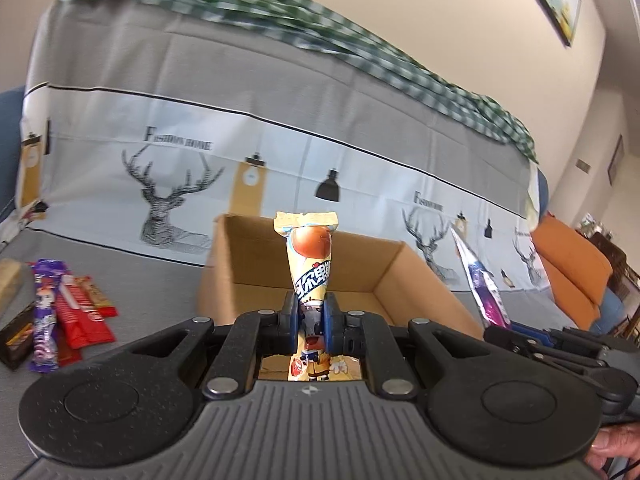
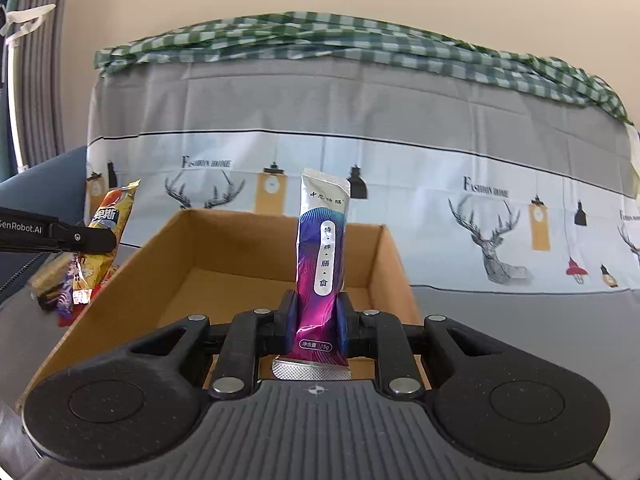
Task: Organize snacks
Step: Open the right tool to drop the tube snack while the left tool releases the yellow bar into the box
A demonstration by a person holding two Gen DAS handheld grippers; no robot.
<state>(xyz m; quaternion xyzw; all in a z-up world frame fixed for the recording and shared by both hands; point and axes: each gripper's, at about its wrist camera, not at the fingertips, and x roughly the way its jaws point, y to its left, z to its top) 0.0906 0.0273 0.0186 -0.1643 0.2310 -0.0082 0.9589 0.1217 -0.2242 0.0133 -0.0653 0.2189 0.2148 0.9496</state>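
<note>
Your left gripper [image 1: 311, 322]: fingers clenched on glossy yellow snack packet [image 1: 310, 264], upright.
Your right gripper [image 2: 318, 326]: fingers grasping slim foil purple sachet [image 2: 322, 256].
Cardboard box [image 2: 240, 252]: open, corrugated, 12 o'clock.

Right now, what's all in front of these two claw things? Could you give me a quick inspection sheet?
Surface: grey cover.
Job's things: open cardboard box, looks empty; yellow snack packet; purple sachet.
Clutter: loose snack pile left of the box.
Grippers: left gripper shut on the yellow packet; right gripper shut on the sachet.
Cables: nothing seen.
Surroundings: deer-print cloth, green checked cloth, orange cushion.
</note>
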